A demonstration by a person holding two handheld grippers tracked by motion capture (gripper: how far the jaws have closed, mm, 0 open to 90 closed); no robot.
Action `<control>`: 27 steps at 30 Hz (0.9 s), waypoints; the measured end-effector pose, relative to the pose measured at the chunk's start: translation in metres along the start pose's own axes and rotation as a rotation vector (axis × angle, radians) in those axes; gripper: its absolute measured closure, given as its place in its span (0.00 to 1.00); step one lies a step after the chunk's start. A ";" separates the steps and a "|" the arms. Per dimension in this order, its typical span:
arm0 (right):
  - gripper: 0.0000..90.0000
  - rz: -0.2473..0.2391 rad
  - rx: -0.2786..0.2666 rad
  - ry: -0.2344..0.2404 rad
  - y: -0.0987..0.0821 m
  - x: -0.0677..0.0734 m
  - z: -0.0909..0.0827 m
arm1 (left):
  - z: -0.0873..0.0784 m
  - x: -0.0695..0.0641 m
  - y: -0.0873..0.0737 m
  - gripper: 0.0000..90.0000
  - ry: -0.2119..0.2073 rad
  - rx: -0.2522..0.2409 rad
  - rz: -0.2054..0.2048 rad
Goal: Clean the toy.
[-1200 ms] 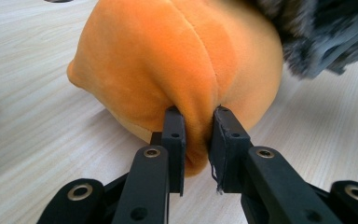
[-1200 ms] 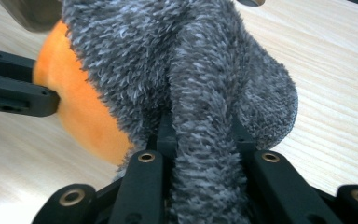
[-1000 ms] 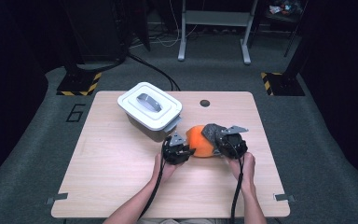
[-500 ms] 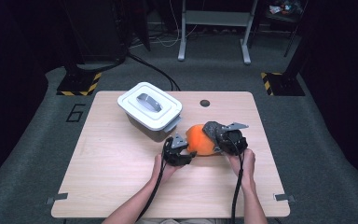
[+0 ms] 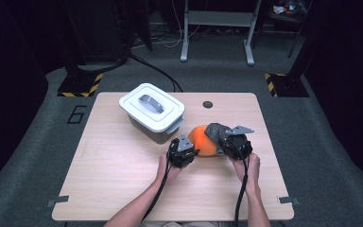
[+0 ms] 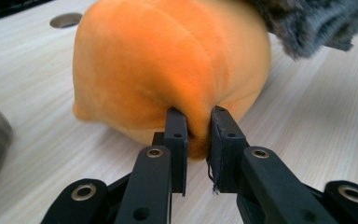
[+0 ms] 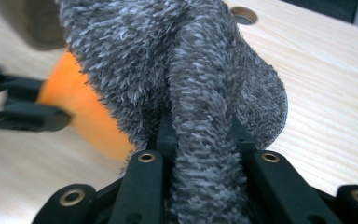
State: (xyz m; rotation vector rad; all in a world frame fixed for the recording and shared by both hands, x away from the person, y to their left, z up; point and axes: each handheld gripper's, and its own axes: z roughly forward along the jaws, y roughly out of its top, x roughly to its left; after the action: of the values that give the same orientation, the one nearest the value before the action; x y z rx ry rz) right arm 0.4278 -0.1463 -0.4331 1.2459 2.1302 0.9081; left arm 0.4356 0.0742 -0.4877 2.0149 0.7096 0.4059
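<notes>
An orange plush ball [image 5: 201,140] lies on the wooden table [image 5: 123,161], half covered by a grey fuzzy cloth [image 5: 216,130]. My left gripper [image 5: 192,152] comes at it from the left. Its jaws have just been closing and now pinch a fold of the orange plush [image 6: 168,60] between the pads, as the left gripper view [image 6: 198,128] shows. My right gripper [image 5: 220,138] is at the ball's right side, shut on a thick fold of the grey cloth [image 7: 168,56] that bulges up between its jaws [image 7: 200,126]. Orange plush [image 7: 88,112] peeks out beneath the cloth.
A white lidded box [image 5: 152,111] with a grey handle stands just behind and left of the ball, close to my left gripper. A round hole [image 5: 208,104] is in the table near its far edge. Both forearms come in from the near edge.
The left gripper's jaws stood wider half a second ago and now close on the orange plush. Neither hand has shifted noticeably; the right gripper keeps its hold on the grey cloth.
</notes>
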 end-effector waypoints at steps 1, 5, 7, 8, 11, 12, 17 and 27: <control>0.81 -0.008 -0.002 0.000 0.002 0.005 -0.002 | -0.001 -0.001 0.002 0.88 -0.002 -0.005 0.004; 0.81 -0.060 0.000 0.012 0.008 0.019 -0.005 | -0.002 -0.007 0.006 0.89 -0.011 -0.004 0.029; 0.81 -0.082 0.023 -0.003 0.009 0.024 0.000 | -0.001 -0.007 0.005 0.89 -0.015 0.001 0.021; 0.81 -0.087 0.031 -0.012 0.008 0.026 0.003 | 0.000 -0.007 0.005 0.89 -0.016 0.004 0.013; 0.81 -0.104 0.056 -0.044 0.008 0.029 0.008 | 0.001 -0.007 0.004 0.88 -0.024 0.011 0.008; 0.81 -0.108 0.060 -0.056 0.008 0.030 0.009 | 0.001 -0.007 0.004 0.88 -0.018 0.009 0.012; 0.81 -0.115 0.062 -0.080 0.006 0.030 0.010 | 0.001 -0.006 0.002 0.88 -0.022 0.003 0.002; 0.81 -0.043 0.065 -0.078 -0.003 0.008 0.012 | 0.002 -0.003 0.000 0.88 -0.030 -0.004 -0.017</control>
State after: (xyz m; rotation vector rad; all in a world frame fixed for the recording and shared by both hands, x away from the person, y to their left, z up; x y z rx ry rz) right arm 0.4309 -0.1366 -0.4433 1.2417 2.1311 0.7654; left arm 0.4341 0.0710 -0.4881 2.0061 0.7071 0.3660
